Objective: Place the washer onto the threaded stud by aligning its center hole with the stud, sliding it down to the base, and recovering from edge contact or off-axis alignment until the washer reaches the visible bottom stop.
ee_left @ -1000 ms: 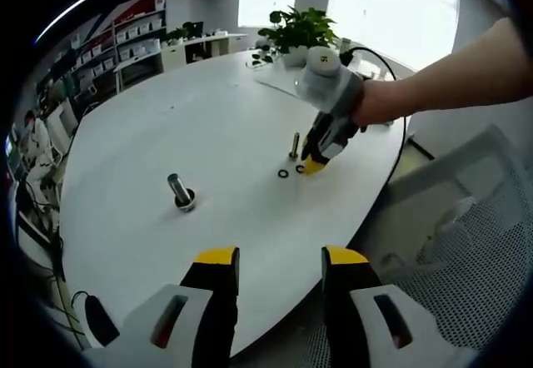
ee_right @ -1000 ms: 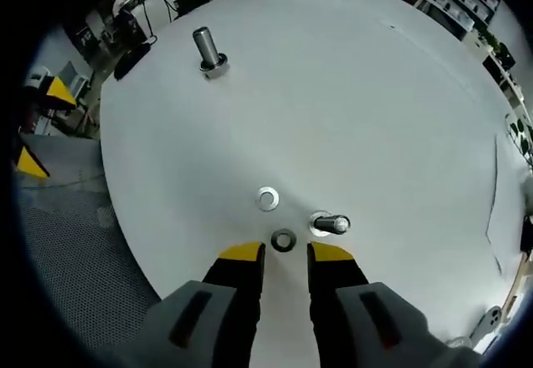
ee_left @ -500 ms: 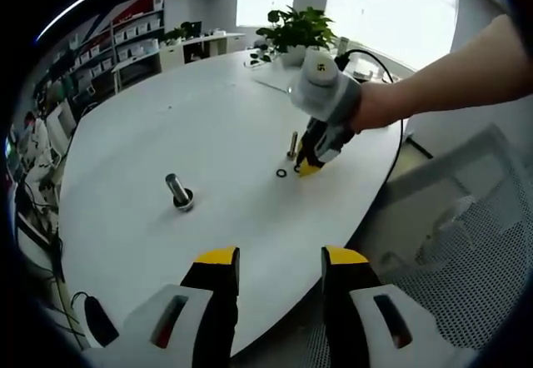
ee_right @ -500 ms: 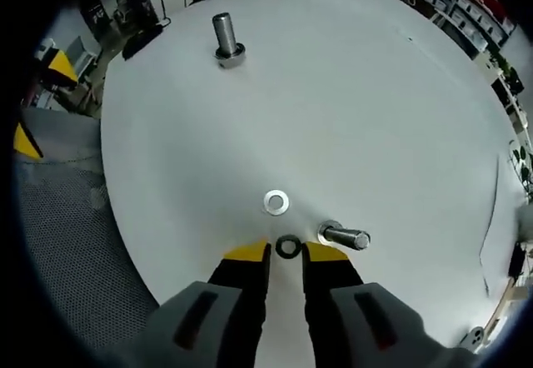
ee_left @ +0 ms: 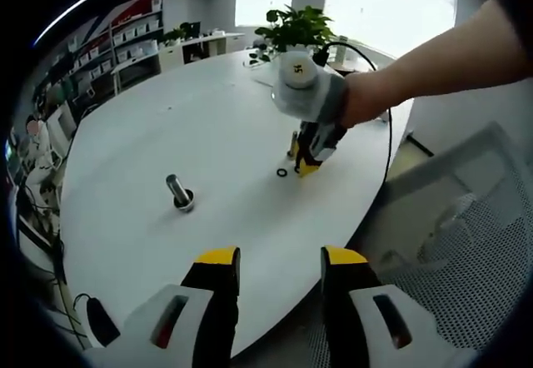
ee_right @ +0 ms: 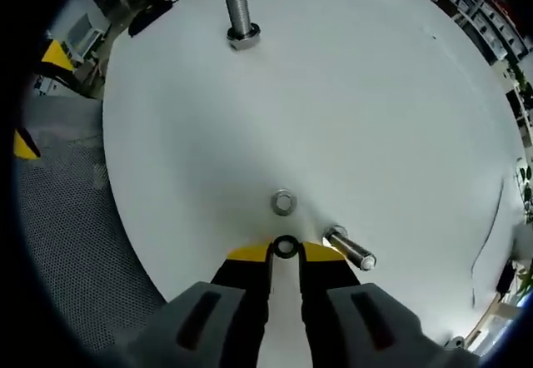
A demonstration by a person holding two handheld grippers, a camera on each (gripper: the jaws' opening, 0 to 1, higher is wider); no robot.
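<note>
Between right tongs [ee_right: 286, 252] — dark washer [ee_right: 286, 246] (unmarked).

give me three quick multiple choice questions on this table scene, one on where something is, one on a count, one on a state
1. Where is the dark washer?
A. between the right gripper tips
B. on the large bolt
C. by the table edge far from the gripper

2. How many upright bolts stand on the table?
A. one
B. two
C. four

3. The left gripper is:
A. shut on a washer
B. open and holding nothing
C. shut on a bolt

Answers: 1 A, the washer sits in the gap between the yellow tips. 2 B, a large bolt and a small bolt. 3 B, a clear gap shows between its jaws.
</note>
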